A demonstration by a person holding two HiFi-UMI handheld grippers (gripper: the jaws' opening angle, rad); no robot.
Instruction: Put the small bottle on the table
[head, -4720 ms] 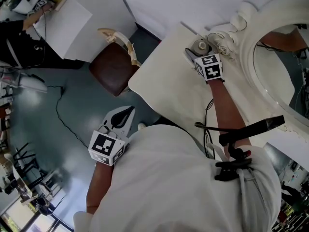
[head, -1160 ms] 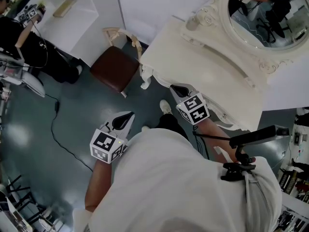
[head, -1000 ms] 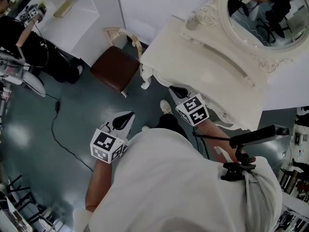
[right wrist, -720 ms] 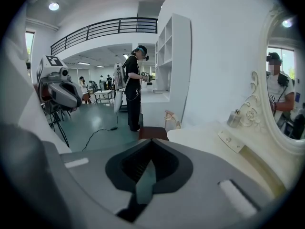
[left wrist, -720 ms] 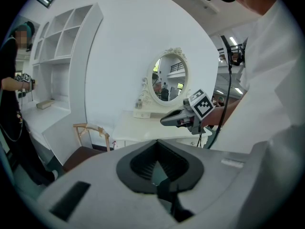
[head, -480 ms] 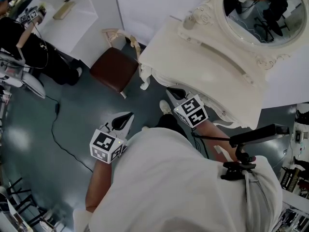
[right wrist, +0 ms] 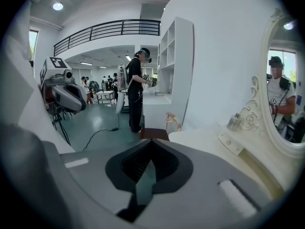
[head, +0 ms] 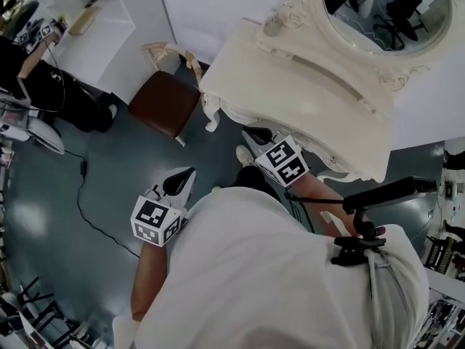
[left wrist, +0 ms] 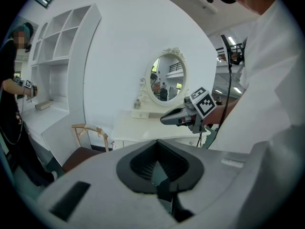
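Observation:
The small clear bottle [head: 272, 26] stands upright at the far left corner of the cream dressing table [head: 290, 93], by the mirror frame. In the right gripper view the bottle [right wrist: 234, 122] is well ahead to the right; in the left gripper view the bottle [left wrist: 137, 103] is tiny beside the mirror. My right gripper [head: 251, 131] hangs off the table's front edge, shut and empty, far from the bottle. Over the floor, my left gripper [head: 189, 171] is shut with nothing in it. Each gripper camera shows its own jaws closed: left gripper [left wrist: 159, 175], right gripper [right wrist: 144, 180].
A brown-seated chair [head: 166, 102] stands left of the table. An oval mirror [head: 378, 6] backs the table. A black cable [head: 83, 195] runs over the grey floor. A person in black [head: 43, 86] stands at a white shelf unit, far left.
Since several seconds ago my right gripper has left the bottle at the table's far corner and come back to the front edge. Over the last second both grippers barely moved; the view drifted.

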